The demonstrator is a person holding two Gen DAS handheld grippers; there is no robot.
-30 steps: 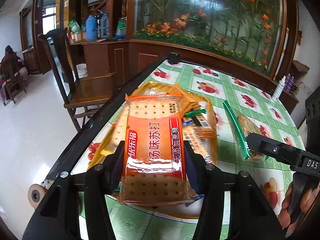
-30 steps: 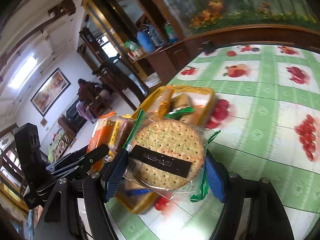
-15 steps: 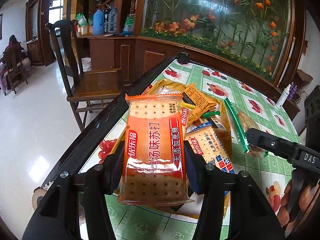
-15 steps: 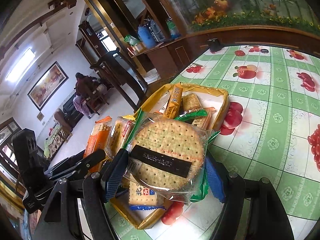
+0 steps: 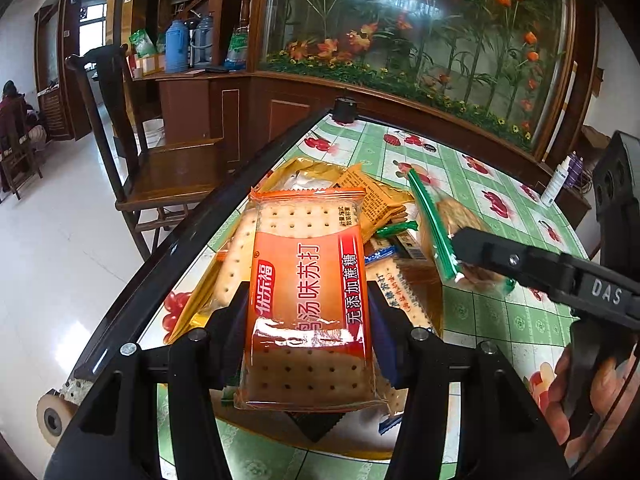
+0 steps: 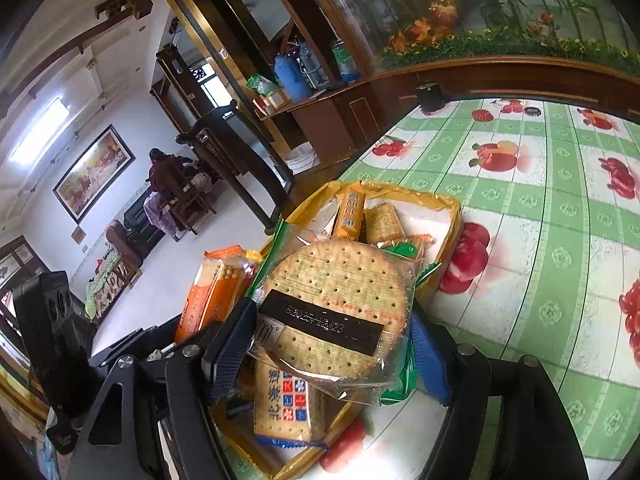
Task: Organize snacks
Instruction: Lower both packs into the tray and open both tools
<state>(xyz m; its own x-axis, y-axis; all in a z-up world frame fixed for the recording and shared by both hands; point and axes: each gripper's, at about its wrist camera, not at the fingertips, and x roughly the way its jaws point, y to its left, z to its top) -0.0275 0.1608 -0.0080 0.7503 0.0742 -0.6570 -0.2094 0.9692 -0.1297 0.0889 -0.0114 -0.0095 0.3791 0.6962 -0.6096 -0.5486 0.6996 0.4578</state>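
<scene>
Snacks: left gripper (image 5: 308, 312) clamps a glossy orange rectangular cracker pack (image 5: 308, 300); right gripper (image 6: 332, 344) clamps a clear-wrapped round biscuit (image 6: 336, 300).

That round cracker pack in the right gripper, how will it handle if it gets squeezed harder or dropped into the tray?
The round cracker pack looks light and probably brittle: thin perforated crackers show through clear film. The film is loose and crinkled at the edges, so it may slide between the right gripper pads. A harder squeeze would likely crack the crackers.
</scene>
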